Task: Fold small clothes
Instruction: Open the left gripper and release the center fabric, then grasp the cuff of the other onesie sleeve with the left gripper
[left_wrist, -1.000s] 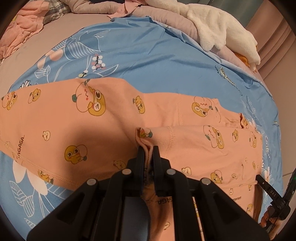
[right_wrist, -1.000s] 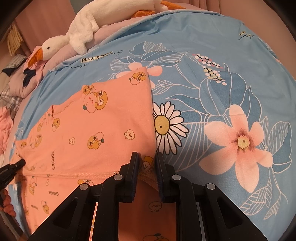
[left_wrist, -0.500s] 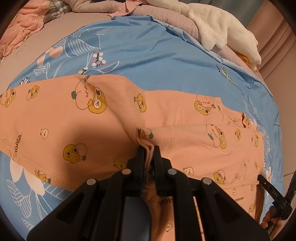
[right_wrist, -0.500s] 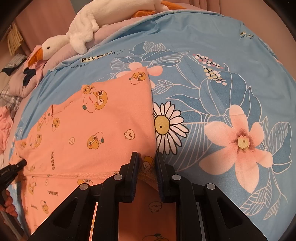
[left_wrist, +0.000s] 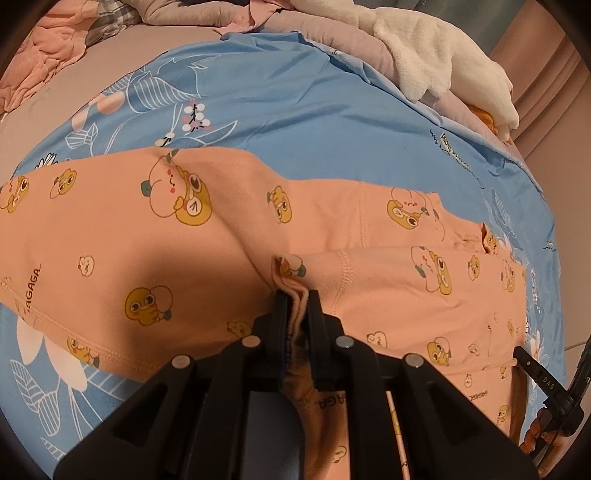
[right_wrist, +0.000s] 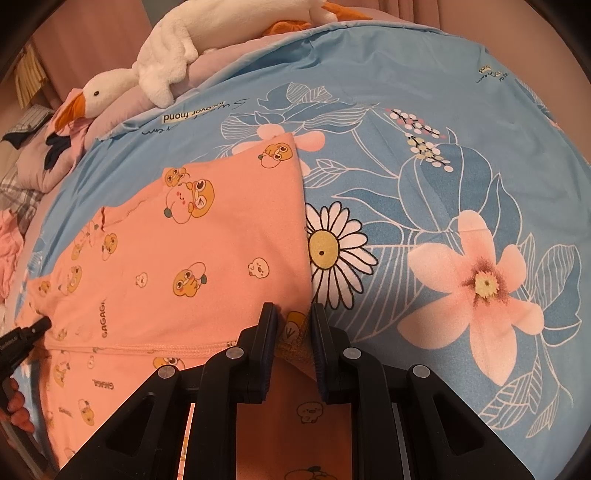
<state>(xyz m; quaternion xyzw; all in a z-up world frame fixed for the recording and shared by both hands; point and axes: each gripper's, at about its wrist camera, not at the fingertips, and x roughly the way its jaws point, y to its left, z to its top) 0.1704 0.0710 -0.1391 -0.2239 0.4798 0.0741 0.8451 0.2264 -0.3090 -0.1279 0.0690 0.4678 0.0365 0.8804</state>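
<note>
Bedspread (right_wrist: 424, 122), blue and smooth with large printed flowers, covers the bed and carries everything else. Peach garment (left_wrist: 155, 236), a soft knit printed with cartoon ducks and small lettering, lies flat across it, its stitched hem running from 9 o'clock toward centre in the right wrist view. Plush goose (right_wrist: 155, 70), white and fluffy with an orange bill, lies well apart at 11 o'clock.

My left claw (left_wrist: 297, 295) is nearly closed, pinching a bunched fold of the garment's edge between its pads. My right claw (right_wrist: 293, 317) stands a little wider, clamped on the garment's corner beside the printed daisy.

Risks, as I judge them: the stretchy knit could slip from either pinch if I lift unevenly, and the doubled layers in my left claw may drag the layer underneath, skewing the fold.
</note>
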